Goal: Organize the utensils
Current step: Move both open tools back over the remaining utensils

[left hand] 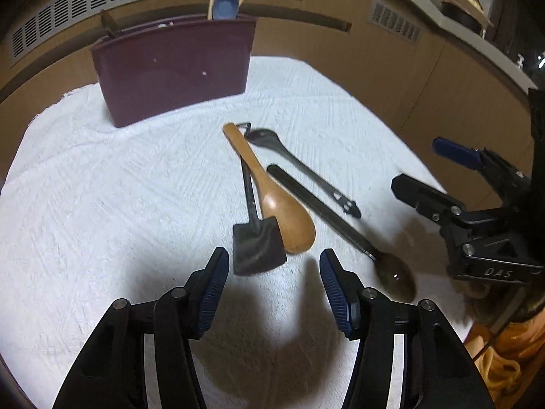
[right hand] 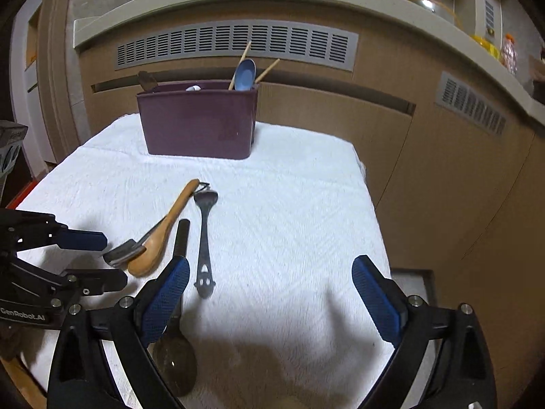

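At the far end of the tabletop [right hand: 289,211], a purple holder [right hand: 199,121] is already keeping a blue spoon [right hand: 246,74] and chopsticks [right hand: 240,64]. Four utensils are lying loose nearer: wooden spoon [left hand: 272,197], black spatula [left hand: 255,242], dark spoon [left hand: 340,218], grey spork [right hand: 204,238]. Both the left gripper [left hand: 272,293] and the right gripper [right hand: 272,300] are hovering spread, holding nothing.

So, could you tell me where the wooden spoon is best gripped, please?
Probably by the wooden spoon's slim handle, from above, with the tongs' fingers across it. The bowl is broad and sits against the black spatula's blade, and the handle crosses over the spatula's shaft, so it seems slightly raised off the white cloth.
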Demonstrator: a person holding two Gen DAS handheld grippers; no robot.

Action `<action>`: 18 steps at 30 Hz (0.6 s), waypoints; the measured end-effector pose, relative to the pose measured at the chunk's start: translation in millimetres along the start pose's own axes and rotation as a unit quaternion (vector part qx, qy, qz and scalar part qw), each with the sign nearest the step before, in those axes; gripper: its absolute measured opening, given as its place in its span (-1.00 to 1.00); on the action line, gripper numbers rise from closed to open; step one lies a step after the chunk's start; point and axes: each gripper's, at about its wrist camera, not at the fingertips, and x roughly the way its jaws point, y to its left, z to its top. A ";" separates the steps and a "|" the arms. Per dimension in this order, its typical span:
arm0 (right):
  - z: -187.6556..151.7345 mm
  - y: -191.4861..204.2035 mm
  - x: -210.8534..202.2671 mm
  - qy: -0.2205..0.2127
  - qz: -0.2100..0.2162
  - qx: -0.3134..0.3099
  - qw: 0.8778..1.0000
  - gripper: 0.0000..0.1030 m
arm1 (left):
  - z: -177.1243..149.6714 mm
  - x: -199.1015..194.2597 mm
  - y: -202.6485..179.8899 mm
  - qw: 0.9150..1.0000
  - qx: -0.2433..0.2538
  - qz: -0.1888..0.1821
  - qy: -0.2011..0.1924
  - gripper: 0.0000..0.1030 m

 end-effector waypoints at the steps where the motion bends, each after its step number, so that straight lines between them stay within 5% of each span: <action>1: -1.2 -0.1 0.4 0.001 0.000 0.001 1.000 0.83 | -0.2 1.8 -0.4 1.000 0.003 0.010 -0.003 -0.01; 7: -4.9 1.8 0.3 0.005 0.006 0.004 1.000 0.83 | 3.3 3.0 5.3 0.999 -0.014 0.031 -0.009 -0.35; 18: -4.4 19.1 -6.4 0.005 0.017 -0.027 0.999 0.83 | 2.7 -34.0 18.9 0.997 -0.031 0.029 -0.064 -0.36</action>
